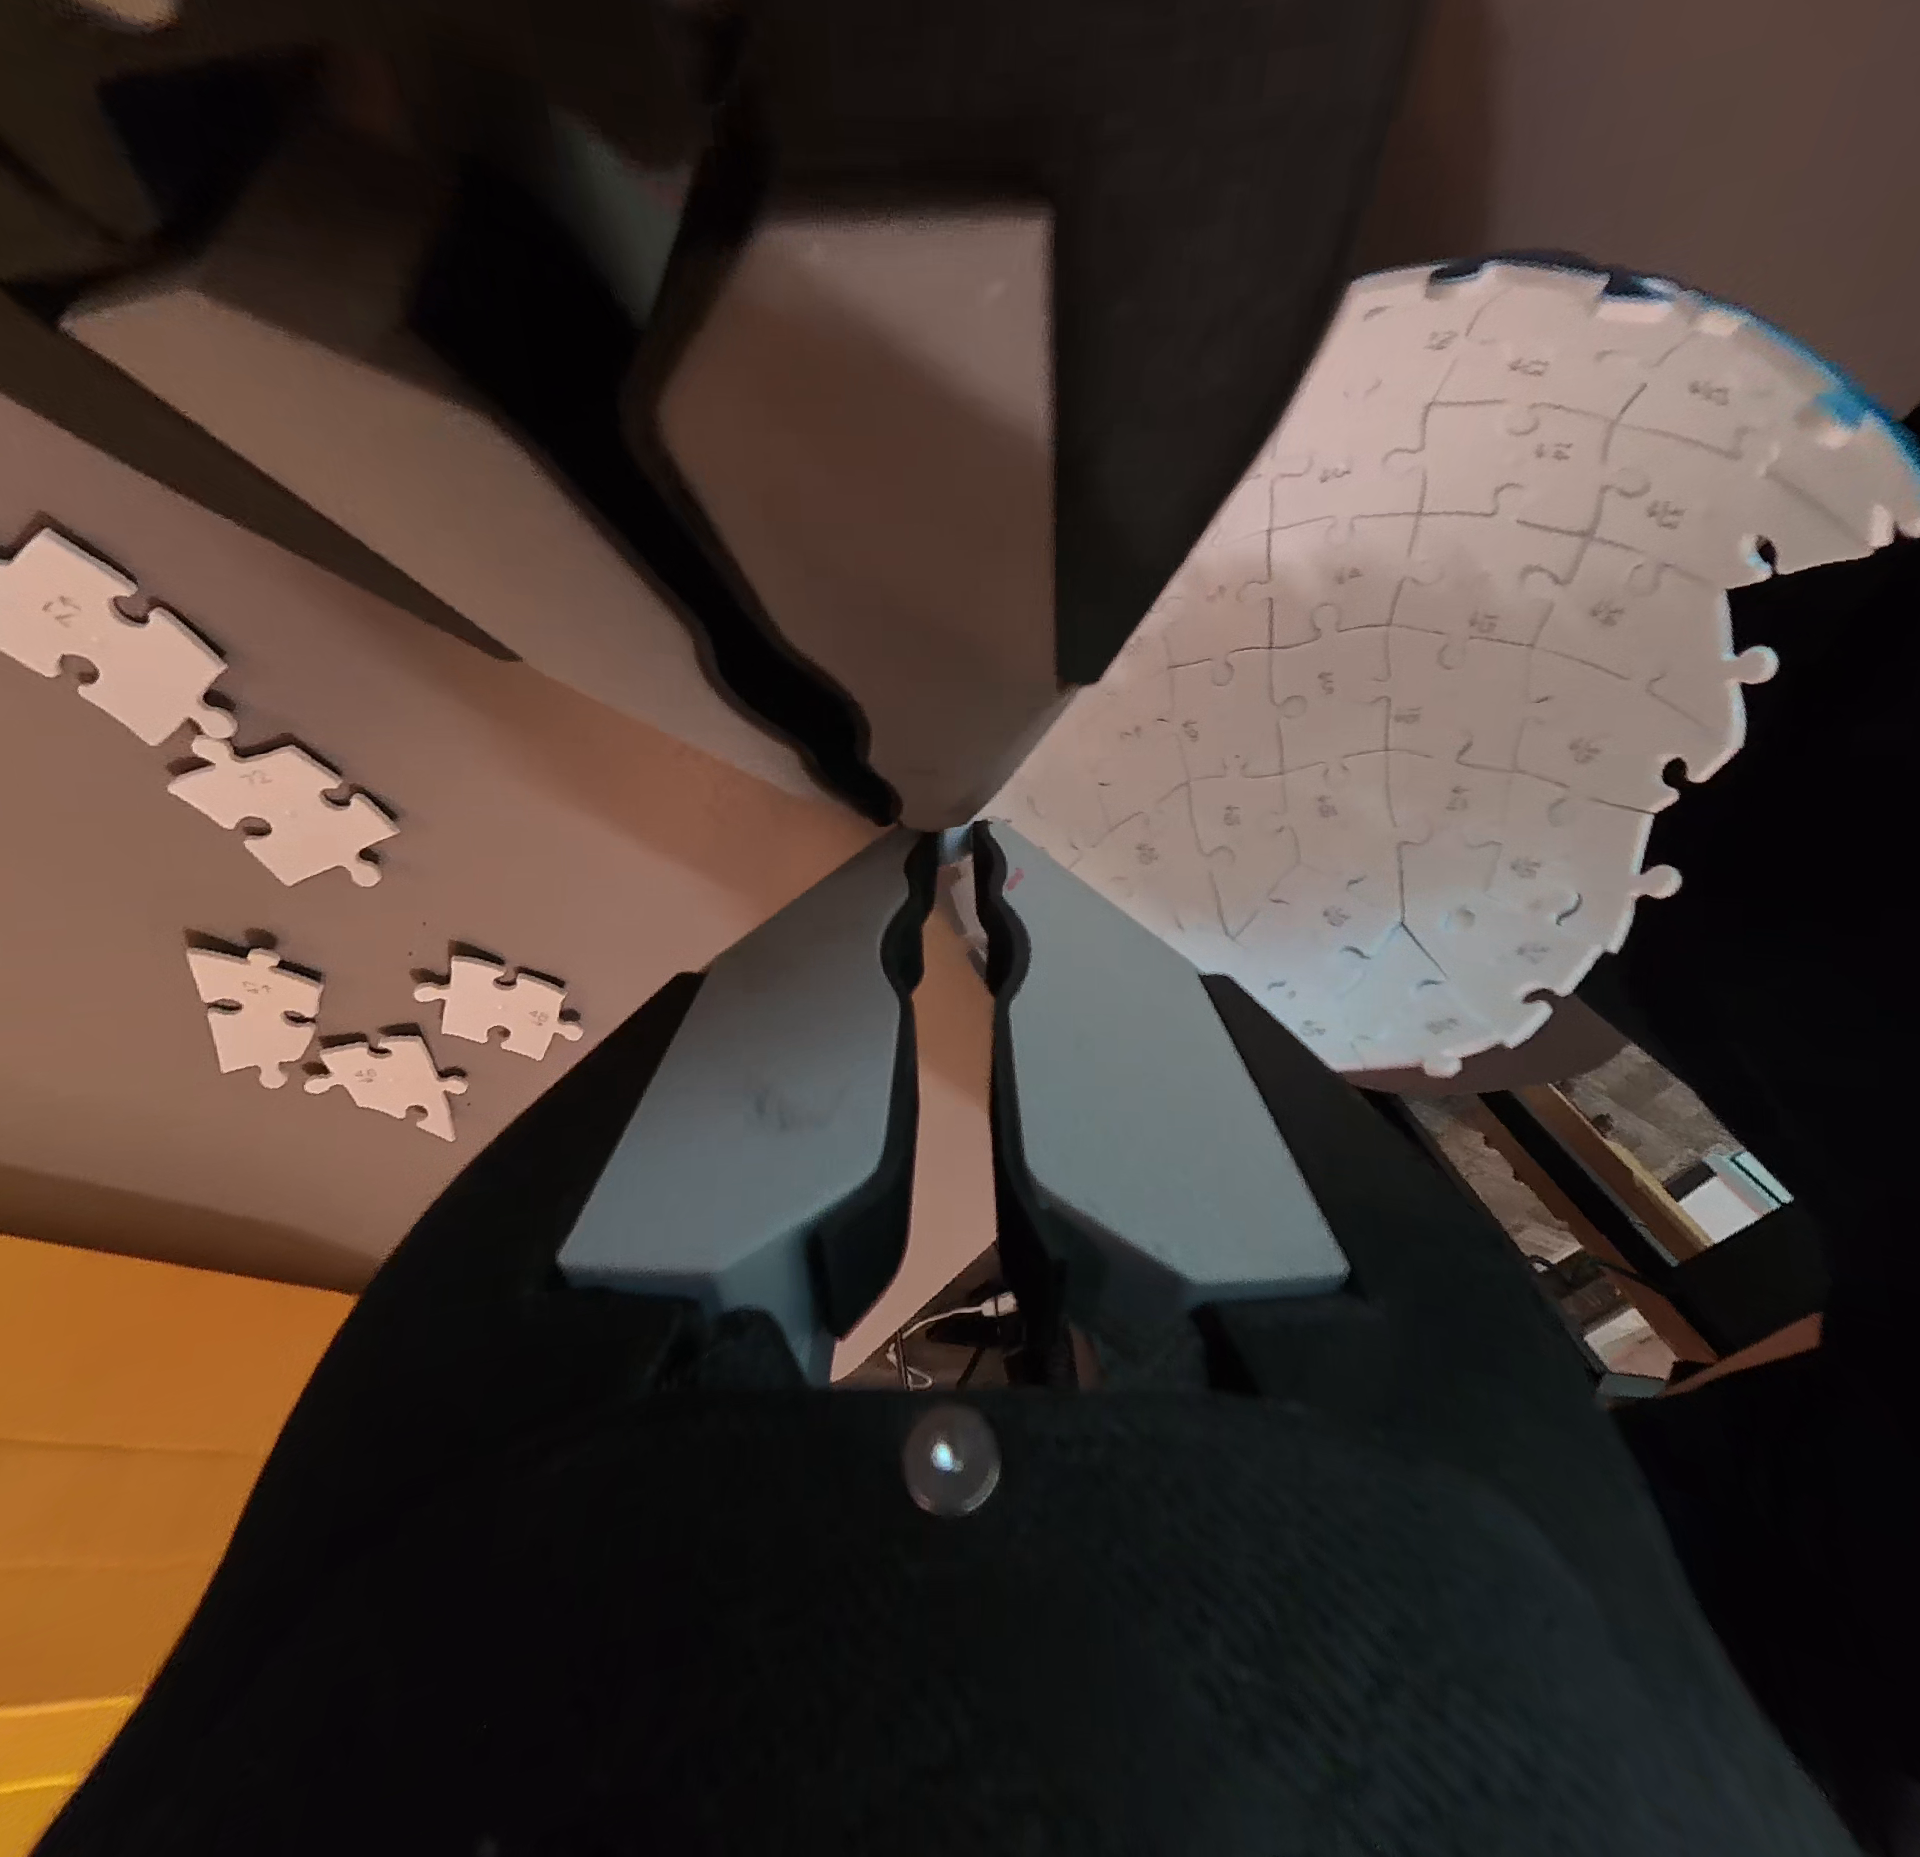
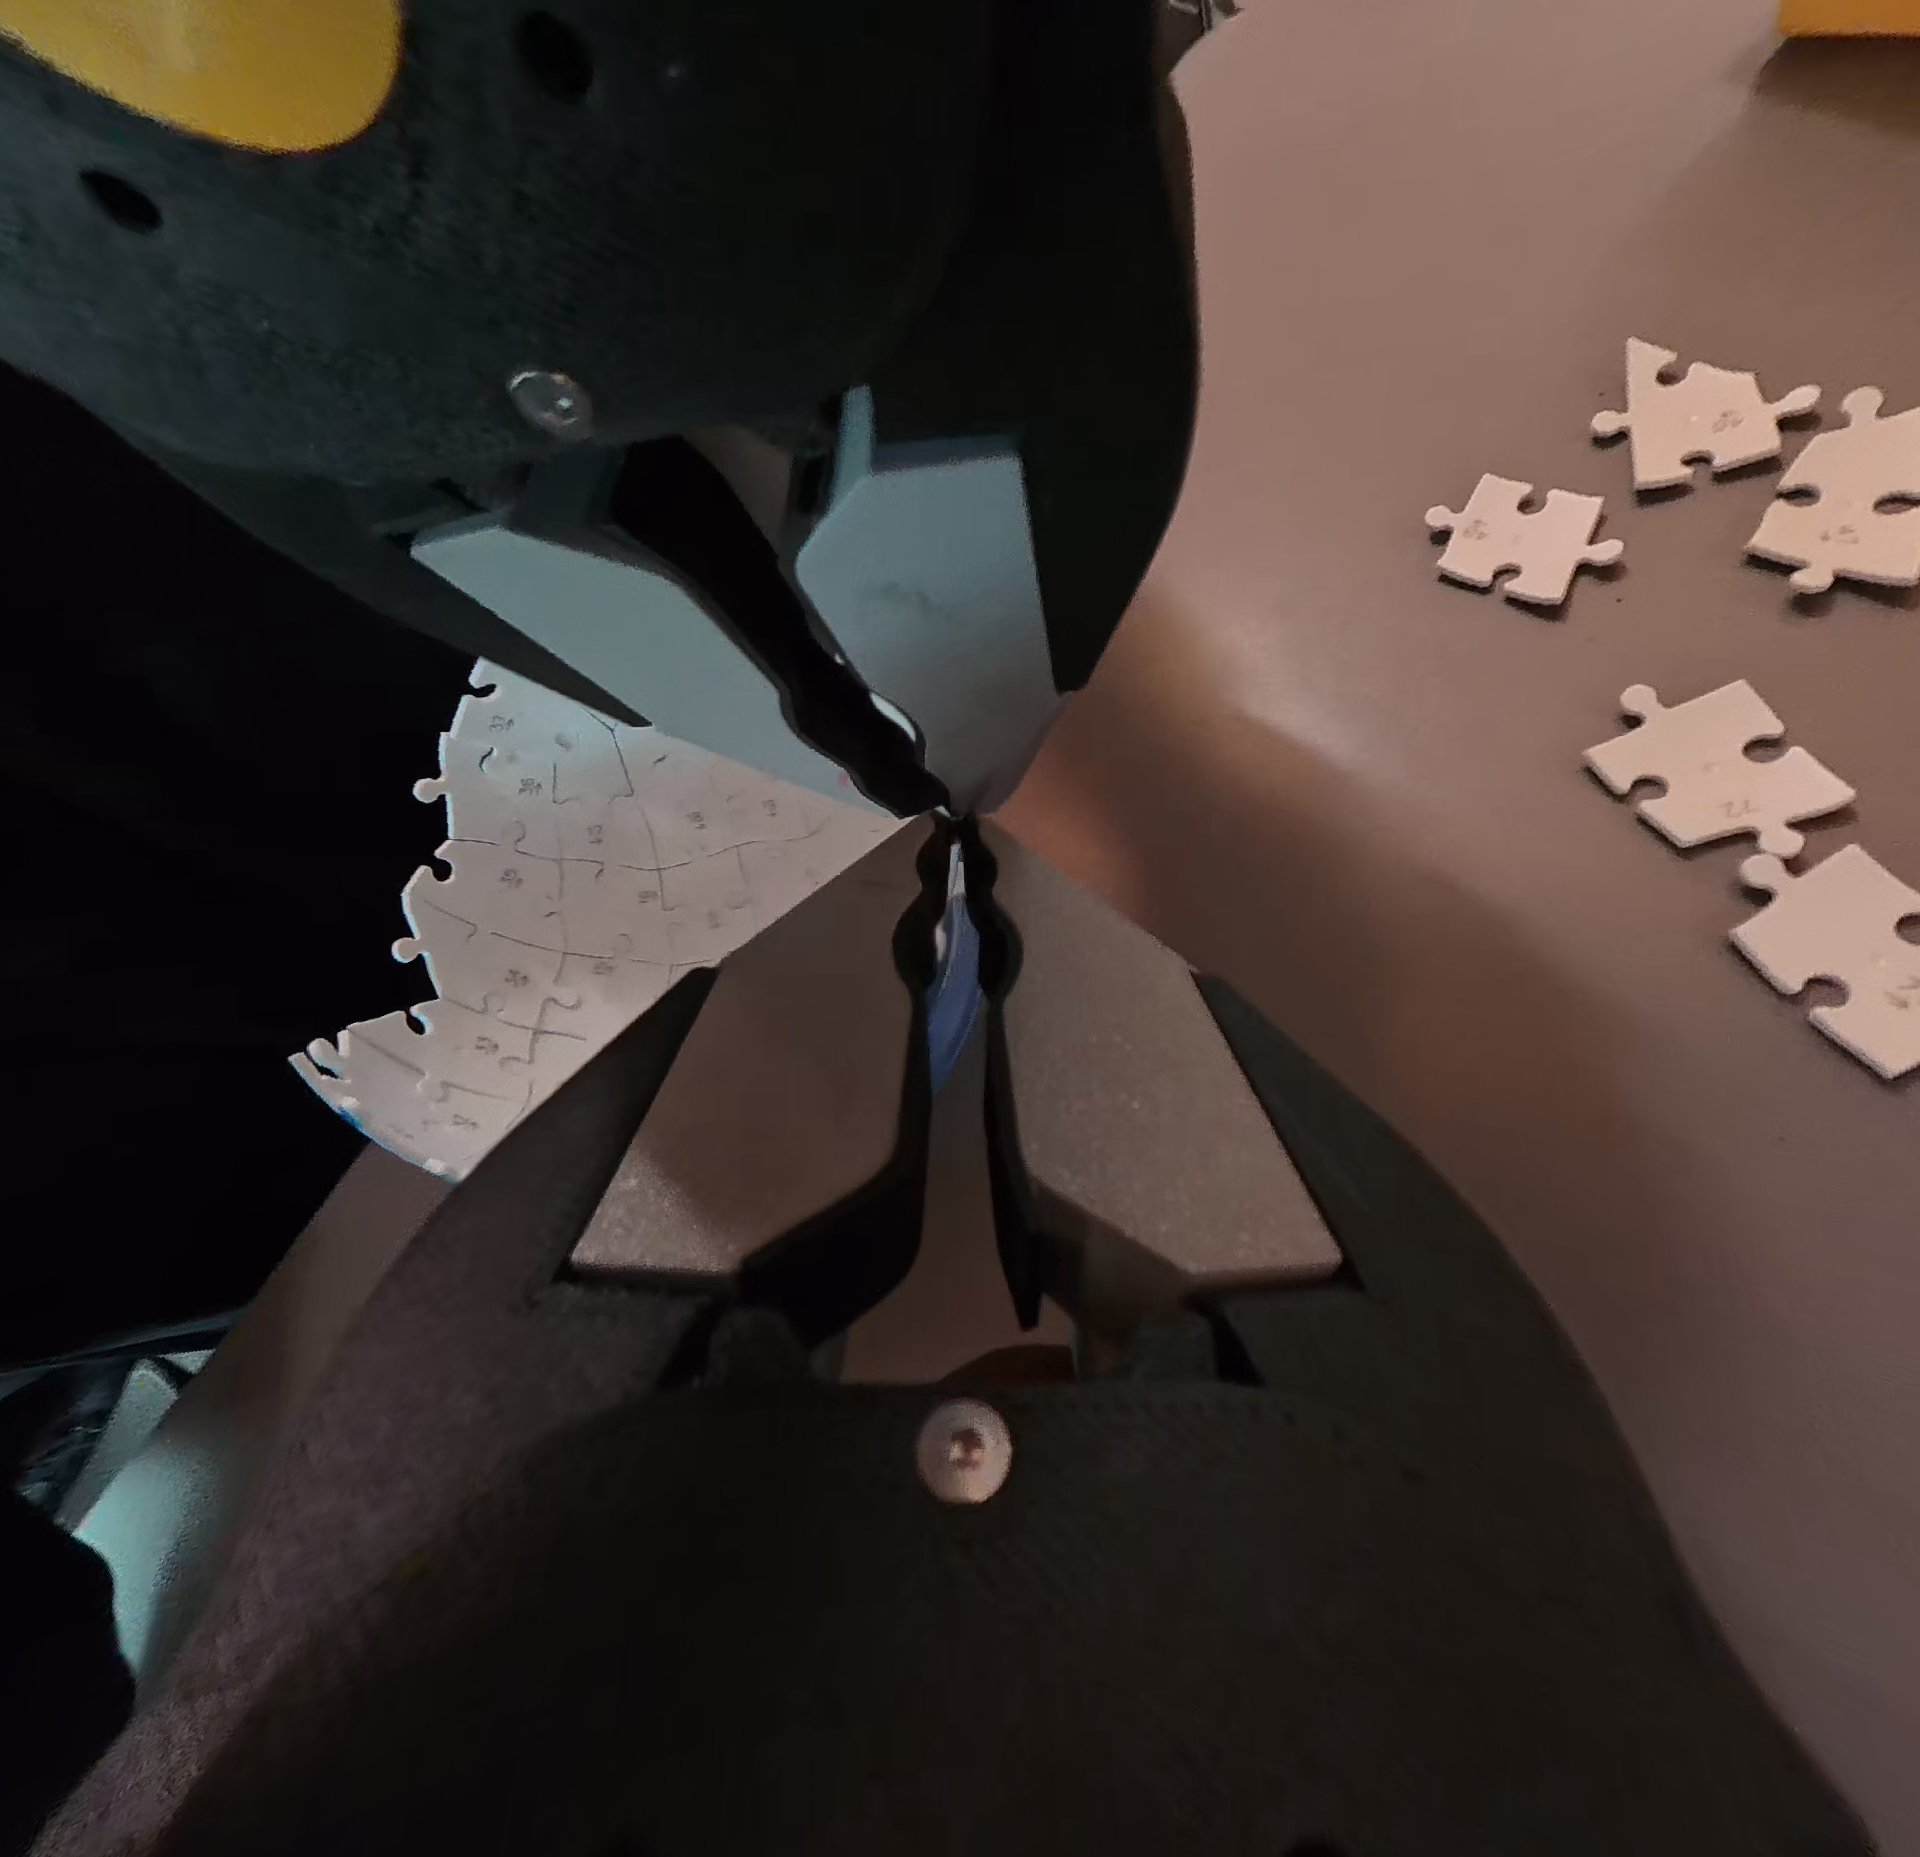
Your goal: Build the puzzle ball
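- The puzzle ball [image 1: 1455,685], a partly built curved shell with a jagged open rim, is held up off the desk [image 2: 1403,353].
- Left gripper [image 1: 951,851] and right gripper [image 2: 956,851] both pinch its edge, tips meeting.
- Five loose pieces [image 1: 281,810] wait on the desk.

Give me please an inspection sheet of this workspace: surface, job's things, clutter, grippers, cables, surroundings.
Surface: dark matte table.
Job's things: partly built puzzle ball, white inner side showing, held off the table; five loose pieces lying on the table.
Clutter: yellow box at the table edge.
Grippers: left gripper and right gripper meet tip to tip, both shut on the ball's edge.
Cables: some below the table, dim.
Surroundings: dark; shelf-like furniture lower right.
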{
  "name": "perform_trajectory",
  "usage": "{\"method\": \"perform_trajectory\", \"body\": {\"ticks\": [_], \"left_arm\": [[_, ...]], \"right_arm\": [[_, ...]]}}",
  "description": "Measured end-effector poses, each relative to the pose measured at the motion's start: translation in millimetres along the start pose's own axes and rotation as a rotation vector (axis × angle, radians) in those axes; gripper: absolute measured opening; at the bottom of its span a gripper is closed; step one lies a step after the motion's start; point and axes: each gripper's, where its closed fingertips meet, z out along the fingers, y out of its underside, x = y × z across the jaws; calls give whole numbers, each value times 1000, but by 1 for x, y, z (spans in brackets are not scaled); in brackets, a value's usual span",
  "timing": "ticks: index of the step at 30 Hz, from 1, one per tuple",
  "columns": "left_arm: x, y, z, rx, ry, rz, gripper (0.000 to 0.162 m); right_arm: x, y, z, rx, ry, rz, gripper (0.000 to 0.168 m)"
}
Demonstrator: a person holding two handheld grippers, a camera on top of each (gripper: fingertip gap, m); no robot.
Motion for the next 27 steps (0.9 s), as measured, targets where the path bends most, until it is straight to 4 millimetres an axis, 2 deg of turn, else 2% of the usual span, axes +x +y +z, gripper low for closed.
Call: {"method": "perform_trajectory", "body": {"ticks": [27], "left_arm": [[-3, -3, 0, 22, -66, -53, 7]], "right_arm": [[2, 0, -2, 74, 11, -65, 0]]}}
